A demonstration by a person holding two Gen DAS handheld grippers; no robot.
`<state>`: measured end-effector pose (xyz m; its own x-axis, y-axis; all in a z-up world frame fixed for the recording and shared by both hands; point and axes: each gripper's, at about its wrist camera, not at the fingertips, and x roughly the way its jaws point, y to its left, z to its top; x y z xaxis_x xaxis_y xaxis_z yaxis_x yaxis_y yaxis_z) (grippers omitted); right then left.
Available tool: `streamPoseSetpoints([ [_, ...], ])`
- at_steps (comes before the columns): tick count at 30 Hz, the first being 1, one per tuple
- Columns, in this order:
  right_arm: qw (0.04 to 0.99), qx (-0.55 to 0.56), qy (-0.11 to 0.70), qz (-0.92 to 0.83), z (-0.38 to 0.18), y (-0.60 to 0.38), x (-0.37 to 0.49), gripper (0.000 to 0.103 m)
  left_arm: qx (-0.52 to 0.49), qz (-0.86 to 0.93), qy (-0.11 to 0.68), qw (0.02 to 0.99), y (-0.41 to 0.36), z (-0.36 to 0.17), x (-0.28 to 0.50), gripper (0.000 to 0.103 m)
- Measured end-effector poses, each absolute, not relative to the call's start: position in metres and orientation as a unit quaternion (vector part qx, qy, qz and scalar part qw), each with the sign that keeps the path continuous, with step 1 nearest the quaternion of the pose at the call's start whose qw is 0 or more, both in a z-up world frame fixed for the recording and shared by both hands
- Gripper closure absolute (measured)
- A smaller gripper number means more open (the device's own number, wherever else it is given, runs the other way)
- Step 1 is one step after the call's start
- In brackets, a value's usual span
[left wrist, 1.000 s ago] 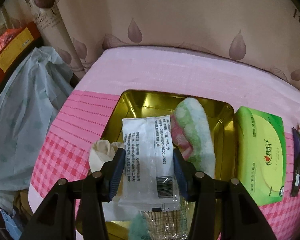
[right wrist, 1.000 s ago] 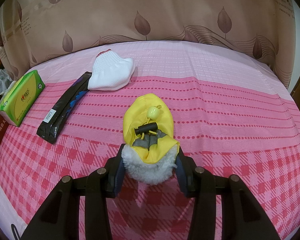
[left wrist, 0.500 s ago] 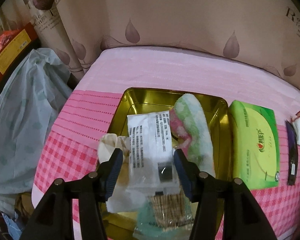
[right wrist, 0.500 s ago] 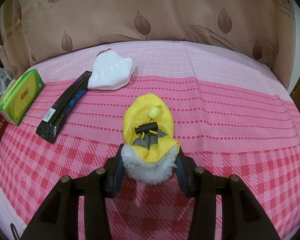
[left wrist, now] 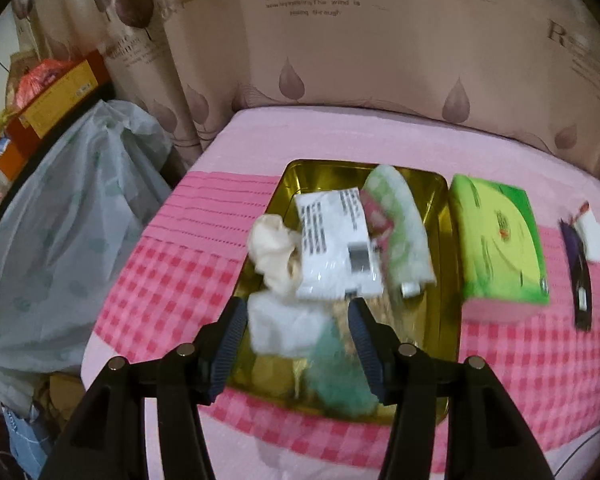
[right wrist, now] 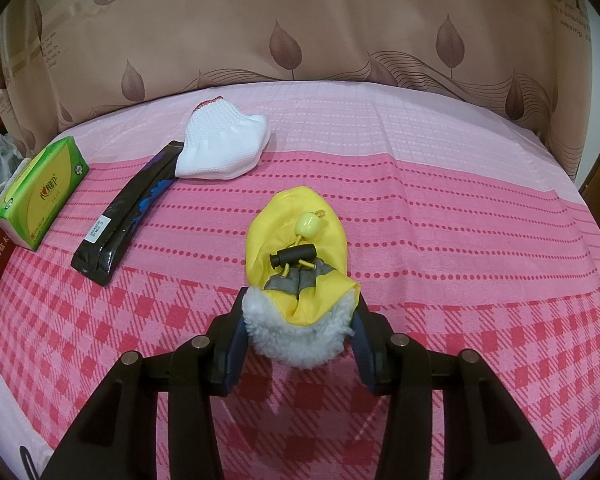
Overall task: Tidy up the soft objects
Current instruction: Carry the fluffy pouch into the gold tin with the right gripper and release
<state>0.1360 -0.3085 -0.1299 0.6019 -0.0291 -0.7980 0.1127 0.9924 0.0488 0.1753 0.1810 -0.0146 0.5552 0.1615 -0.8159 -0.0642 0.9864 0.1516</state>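
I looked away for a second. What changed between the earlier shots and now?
The left gripper let go of the white packet, left in the gold tin, and drew back. The right gripper stayed around the yellow fleece-lined pouch.

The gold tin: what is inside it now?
The gold tin holds a white packet, a green-and-white cloth, a cream cloth, a white cloth and something teal. They cover most of its floor, so anything beneath them is hidden.

backdrop: beige curtain (right wrist: 300,20) with brown leaf print and lettering | surface (right wrist: 440,208): pink cloth, plain far, checked near | left side: pale plastic bag (left wrist: 68,216), orange-yellow boxes (left wrist: 52,100) | light: dim, warm indoor
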Motion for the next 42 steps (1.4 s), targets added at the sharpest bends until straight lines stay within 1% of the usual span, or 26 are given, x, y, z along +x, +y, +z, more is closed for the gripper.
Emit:
streamPoseSetpoints([
  [9,0.894,0.045,0.445,-0.033,-0.128,-0.308,0.136,0.051,0.068,0.043,0.421,0.904,0.183,-0.022,0.121,0.048],
  [14,0.894,0.055,0.444,-0.035,-0.127,-0.313,0.135,0.048,0.055,0.05,0.428,0.901,0.192,-0.031,0.109,0.048],
  [18,0.895,0.066,0.441,-0.035,-0.123,-0.317,0.138,0.037,0.049,0.058,0.419,0.905,0.196,-0.028,0.105,0.048],
  [20,0.895,0.078,0.438,-0.037,-0.121,-0.319,0.139,0.035,0.041,0.06,0.418,0.906,0.2,-0.028,0.103,0.048],
  [23,0.893,0.095,0.438,-0.041,-0.12,-0.323,0.142,0.034,0.026,0.065,0.421,0.904,0.206,-0.031,0.103,0.048],
  [25,0.891,0.102,0.439,-0.046,-0.119,-0.324,0.144,0.037,0.017,0.076,0.426,0.901,0.212,-0.033,0.104,0.048],
  [26,0.89,0.103,0.441,-0.05,-0.119,-0.325,0.144,0.046,0.015,0.08,0.428,0.9,0.214,-0.034,0.105,0.048],
  [27,0.89,0.099,0.442,-0.057,-0.119,-0.325,0.145,0.058,0.01,0.083,0.43,0.899,0.217,-0.034,0.105,0.048],
  [33,0.891,0.062,0.444,-0.074,-0.116,-0.312,0.145,0.065,0.005,0.106,0.434,0.895,0.224,-0.034,0.104,0.048],
  [37,0.897,0.052,0.432,-0.079,-0.108,-0.296,0.141,0.065,-0.001,0.112,0.431,0.895,0.229,-0.031,0.101,0.048],
  [42,0.911,0.033,0.408,-0.043,-0.083,-0.257,0.139,0.065,-0.031,0.128,0.438,0.889,0.243,-0.032,0.102,0.048],
])
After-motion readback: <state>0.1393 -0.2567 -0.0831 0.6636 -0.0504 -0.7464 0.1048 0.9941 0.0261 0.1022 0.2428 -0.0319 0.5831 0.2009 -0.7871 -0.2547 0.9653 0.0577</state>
